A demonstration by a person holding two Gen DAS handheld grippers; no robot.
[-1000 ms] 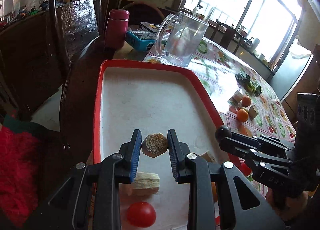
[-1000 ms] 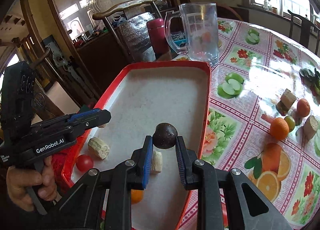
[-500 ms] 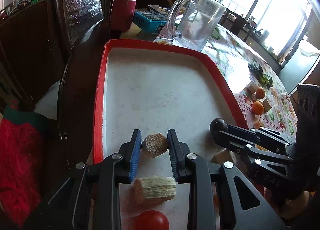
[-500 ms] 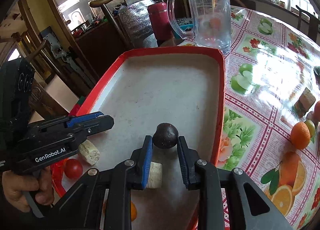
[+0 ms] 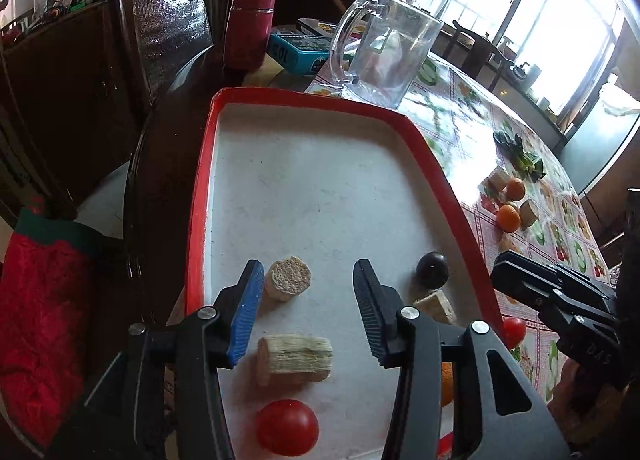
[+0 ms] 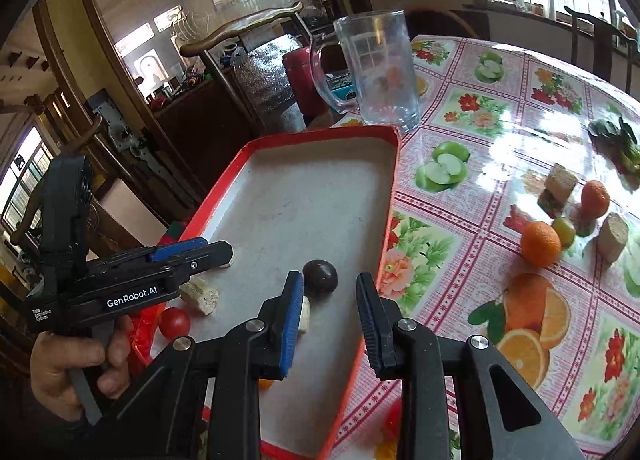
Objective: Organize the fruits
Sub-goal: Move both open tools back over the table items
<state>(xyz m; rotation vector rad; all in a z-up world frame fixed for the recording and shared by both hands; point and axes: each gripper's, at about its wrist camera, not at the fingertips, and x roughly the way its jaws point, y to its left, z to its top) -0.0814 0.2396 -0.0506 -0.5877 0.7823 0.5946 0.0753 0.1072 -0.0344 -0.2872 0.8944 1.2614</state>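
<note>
Over the red tray (image 5: pixel 432 163), both grippers are hanging with jaws spread and holding nothing: the left gripper (image 5: pixel 308 292) is framing a round tan piece (image 5: pixel 289 279), the right gripper (image 6: pixel 328 300) a dark plum (image 6: pixel 319 277), both lying on the tray floor. Placing seems done; next, 2 oranges (image 6: pixel 540 244) on the tablecloth (image 6: pixel 480 139) are waiting for pickup.

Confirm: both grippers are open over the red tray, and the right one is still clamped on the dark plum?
Not clamped. The right wrist view shows the right gripper open, with the dark plum resting loose on the red tray. The left gripper is open too.
</note>
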